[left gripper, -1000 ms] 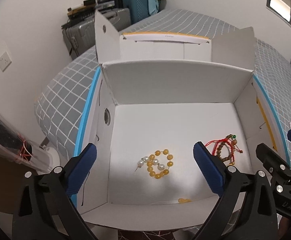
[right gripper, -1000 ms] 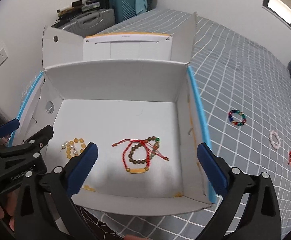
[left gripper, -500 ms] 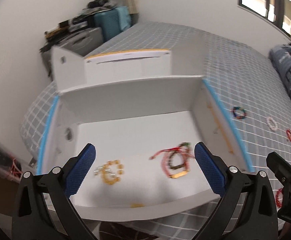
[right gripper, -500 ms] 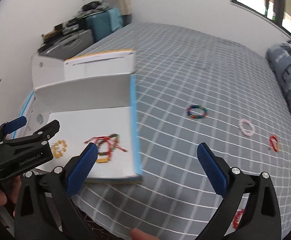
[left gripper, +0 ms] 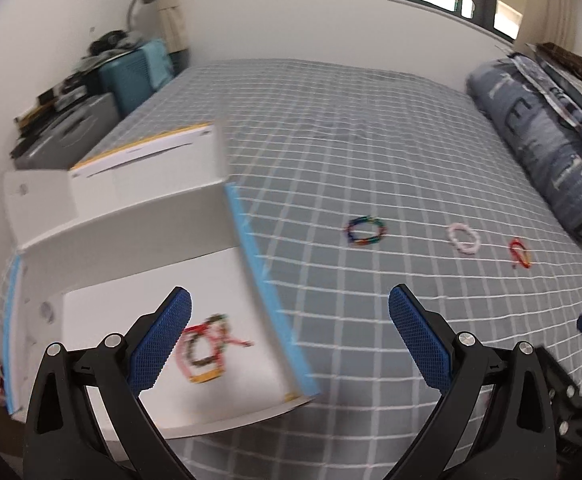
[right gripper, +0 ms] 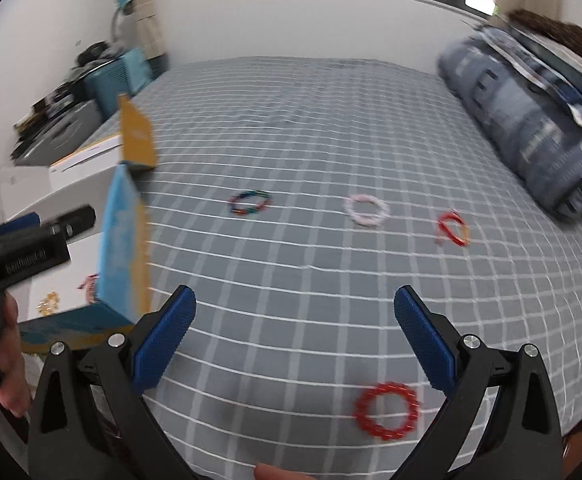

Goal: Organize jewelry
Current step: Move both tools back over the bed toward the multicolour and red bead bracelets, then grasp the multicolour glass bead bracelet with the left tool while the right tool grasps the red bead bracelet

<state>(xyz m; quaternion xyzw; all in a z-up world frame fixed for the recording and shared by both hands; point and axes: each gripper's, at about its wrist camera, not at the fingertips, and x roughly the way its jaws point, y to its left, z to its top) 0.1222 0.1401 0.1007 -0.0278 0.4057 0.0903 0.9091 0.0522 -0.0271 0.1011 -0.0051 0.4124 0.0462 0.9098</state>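
An open white cardboard box [left gripper: 123, 220] with blue-taped edges stands on the bed at the left; it holds a red-and-brown bracelet bundle [left gripper: 207, 346]. It also shows in the right wrist view [right gripper: 121, 240], with yellow beads [right gripper: 49, 304] inside. On the grey checked bedspread lie a multicolour bracelet [left gripper: 365, 231] [right gripper: 250, 202], a pale pink bracelet [left gripper: 464, 238] [right gripper: 367, 209], a red string bracelet [left gripper: 520, 254] [right gripper: 453, 229] and a red bead bracelet [right gripper: 387, 410]. My left gripper [left gripper: 289, 338] is open and empty over the box's right edge. My right gripper [right gripper: 294, 338] is open and empty above the bedspread.
A folded blue quilt [left gripper: 551, 148] lies along the right side of the bed. Suitcases [left gripper: 131, 76] and clutter stand by the far left wall. The left gripper's body [right gripper: 19, 248] and a hand show at the left of the right wrist view.
Both grippers have swung right, away from the box toward the loose bracelets on the bed. Both stay open and empty.
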